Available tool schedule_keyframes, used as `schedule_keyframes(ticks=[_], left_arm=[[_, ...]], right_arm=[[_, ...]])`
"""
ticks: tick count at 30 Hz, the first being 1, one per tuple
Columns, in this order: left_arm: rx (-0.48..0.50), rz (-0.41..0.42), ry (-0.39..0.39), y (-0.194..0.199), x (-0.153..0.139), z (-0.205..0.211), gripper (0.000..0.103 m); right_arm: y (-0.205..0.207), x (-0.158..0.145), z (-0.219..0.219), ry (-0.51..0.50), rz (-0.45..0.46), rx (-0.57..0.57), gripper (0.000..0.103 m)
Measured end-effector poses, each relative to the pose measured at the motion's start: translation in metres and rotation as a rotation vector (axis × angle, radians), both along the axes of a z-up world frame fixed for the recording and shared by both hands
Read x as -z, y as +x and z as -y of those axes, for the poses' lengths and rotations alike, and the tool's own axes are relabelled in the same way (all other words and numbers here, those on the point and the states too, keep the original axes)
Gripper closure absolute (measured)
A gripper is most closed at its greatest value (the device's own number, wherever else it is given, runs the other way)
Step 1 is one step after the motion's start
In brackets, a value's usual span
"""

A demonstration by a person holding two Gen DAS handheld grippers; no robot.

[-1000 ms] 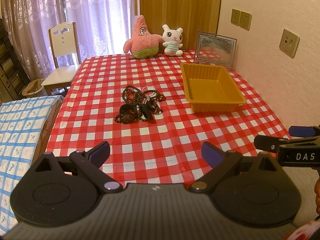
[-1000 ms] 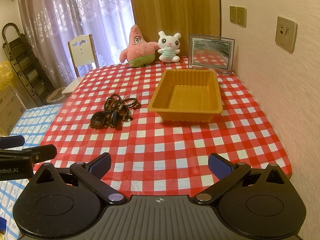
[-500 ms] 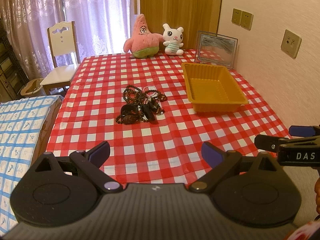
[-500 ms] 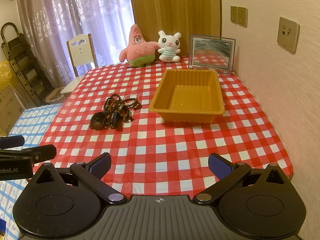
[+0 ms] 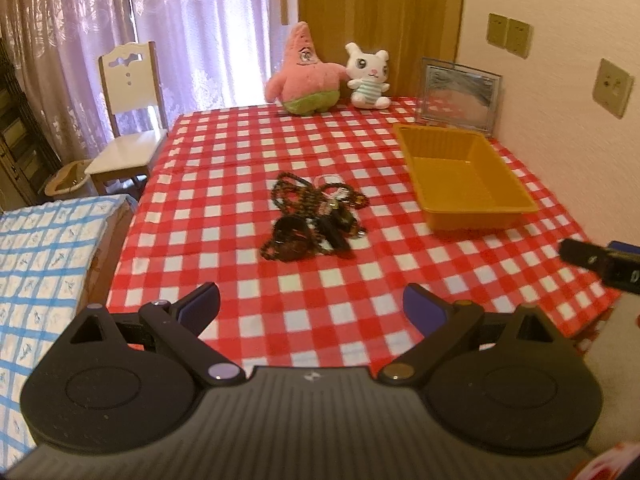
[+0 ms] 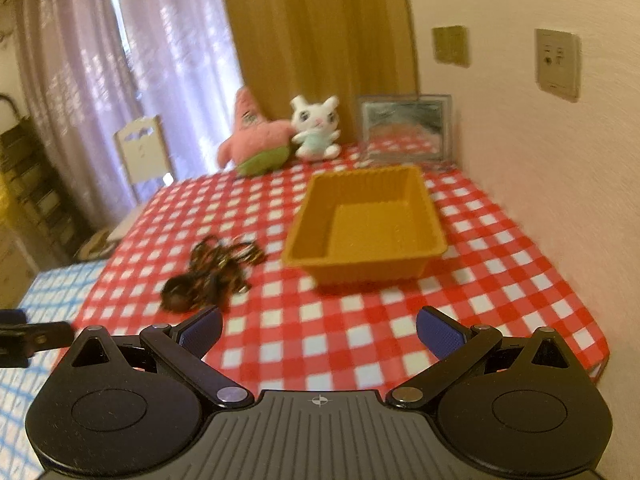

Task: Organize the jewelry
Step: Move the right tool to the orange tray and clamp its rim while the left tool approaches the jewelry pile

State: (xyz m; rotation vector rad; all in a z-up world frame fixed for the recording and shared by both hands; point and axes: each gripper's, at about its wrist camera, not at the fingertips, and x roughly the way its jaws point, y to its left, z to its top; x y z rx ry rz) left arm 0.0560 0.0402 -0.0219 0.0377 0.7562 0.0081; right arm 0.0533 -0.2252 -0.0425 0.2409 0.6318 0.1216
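Observation:
A tangled pile of dark beaded jewelry (image 5: 314, 218) lies mid-table on the red checked cloth; it also shows blurred in the right wrist view (image 6: 212, 276). An empty orange tray (image 5: 464, 178) sits to its right, also in the right wrist view (image 6: 368, 224). My left gripper (image 5: 312, 306) is open and empty above the near table edge, short of the pile. My right gripper (image 6: 320, 328) is open and empty, facing the tray's front. Its tip shows at the left wrist view's right edge (image 5: 596, 260).
A pink starfish plush (image 5: 304, 72), a white bunny plush (image 5: 368, 76) and a framed mirror (image 5: 458, 96) stand along the table's far edge. The wall (image 5: 560, 92) borders the table's right side. A white chair (image 5: 128, 128) and a blue checked bed (image 5: 44, 256) are left.
Both grippers have moved forward toward the table; the jewelry and tray appear larger. The right wrist view is now blurred and tilted by motion. Both stay open.

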Motion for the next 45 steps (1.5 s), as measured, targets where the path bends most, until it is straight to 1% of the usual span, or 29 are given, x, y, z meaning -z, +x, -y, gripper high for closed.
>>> schedule_keyframes(ticks=[5,9,13,15,17,20,25,28,34,37,39,40,42,45], left_arm=[[-0.021,-0.023,-0.017,0.028,0.022,-0.017,0.005],[-0.042,-0.026,-0.005,0.054,0.039,-0.022,0.006],[-0.07,-0.049,-0.002,0.081,0.054,-0.024,0.006],[-0.078,-0.059,-0.002,0.092,0.059,-0.023,0.006],[-0.082,-0.065,-0.003,0.103,0.064,-0.021,0.006],[-0.094,-0.074,0.001,0.118,0.07,-0.017,0.006],[-0.118,-0.1,-0.01,0.142,0.081,-0.014,0.006],[-0.137,-0.121,-0.013,0.155,0.089,-0.015,0.009],[-0.159,-0.143,-0.007,0.172,0.101,-0.014,0.01],[-0.165,-0.159,0.002,0.178,0.108,-0.012,0.01],[-0.168,-0.17,0.002,0.182,0.111,-0.01,0.011],[-0.169,-0.174,0.0,0.184,0.113,-0.01,0.011],[-0.171,-0.179,-0.002,0.186,0.114,-0.008,0.013],[-0.169,-0.181,0.006,0.188,0.115,-0.004,0.013]], right_arm=[[0.024,0.03,0.015,0.007,0.031,0.095,0.0],[0.047,0.05,0.027,0.002,0.064,0.149,0.0],[0.079,0.073,0.041,0.009,0.075,0.218,0.001],[0.095,0.085,0.05,0.032,0.075,0.254,0.009],[0.114,0.098,0.059,0.056,0.064,0.304,0.013],[0.136,0.113,0.07,0.077,0.066,0.344,0.019],[0.167,0.133,0.079,0.087,0.051,0.376,0.027],[0.18,0.143,0.083,0.107,0.041,0.395,0.032],[0.198,0.161,0.088,0.125,0.029,0.399,0.043],[0.202,0.165,0.089,0.121,0.043,0.391,0.052],[0.205,0.166,0.089,0.121,0.053,0.374,0.065],[0.206,0.166,0.09,0.116,0.054,0.367,0.069],[0.208,0.165,0.091,0.111,0.057,0.349,0.082],[0.209,0.162,0.094,0.108,0.056,0.306,0.095]])
